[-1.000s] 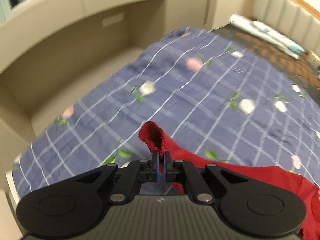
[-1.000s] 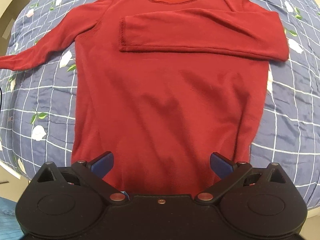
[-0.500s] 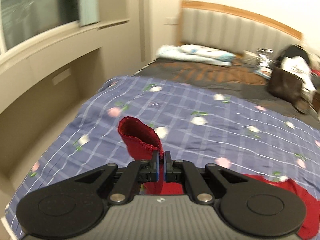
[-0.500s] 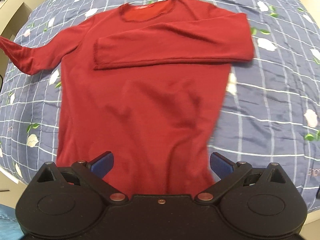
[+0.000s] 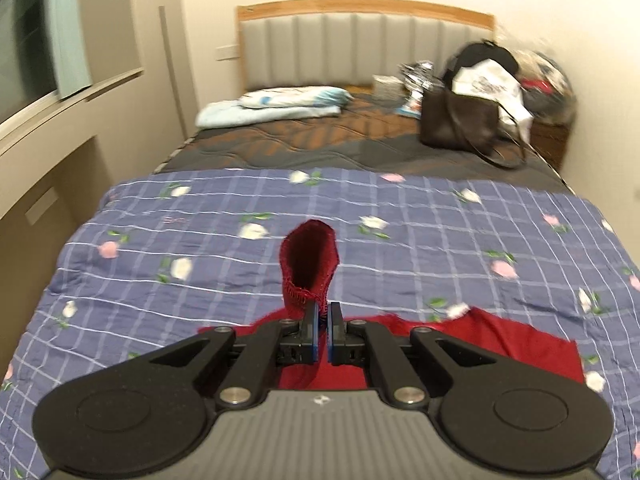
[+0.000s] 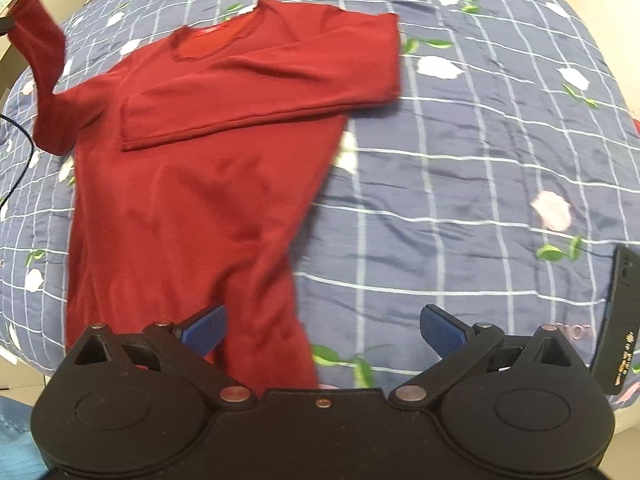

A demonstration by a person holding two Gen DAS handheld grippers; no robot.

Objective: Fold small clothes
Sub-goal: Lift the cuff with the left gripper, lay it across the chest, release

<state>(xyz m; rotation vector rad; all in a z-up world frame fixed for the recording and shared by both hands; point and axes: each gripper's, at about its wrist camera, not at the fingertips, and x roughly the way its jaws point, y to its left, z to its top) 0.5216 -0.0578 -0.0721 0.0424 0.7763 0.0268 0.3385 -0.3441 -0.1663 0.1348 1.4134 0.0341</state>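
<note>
One dark red knitted long-sleeved sweater (image 6: 192, 184) lies on the blue checked floral bedspread (image 6: 460, 184), one sleeve folded across its chest. The left hand-held gripper (image 5: 323, 322) pinches the other sleeve's cuff (image 5: 310, 268), now lifted higher than a second ago. The right hand-held gripper (image 6: 322, 326) hovers spread wide, shifted rightward off the hem. One black phone (image 6: 618, 320) lies beside it.

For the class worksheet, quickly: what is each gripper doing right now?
Left gripper: shut on the red sweater's sleeve cuff, lifted off the quilt.
Right gripper: open, holding nothing.
</note>
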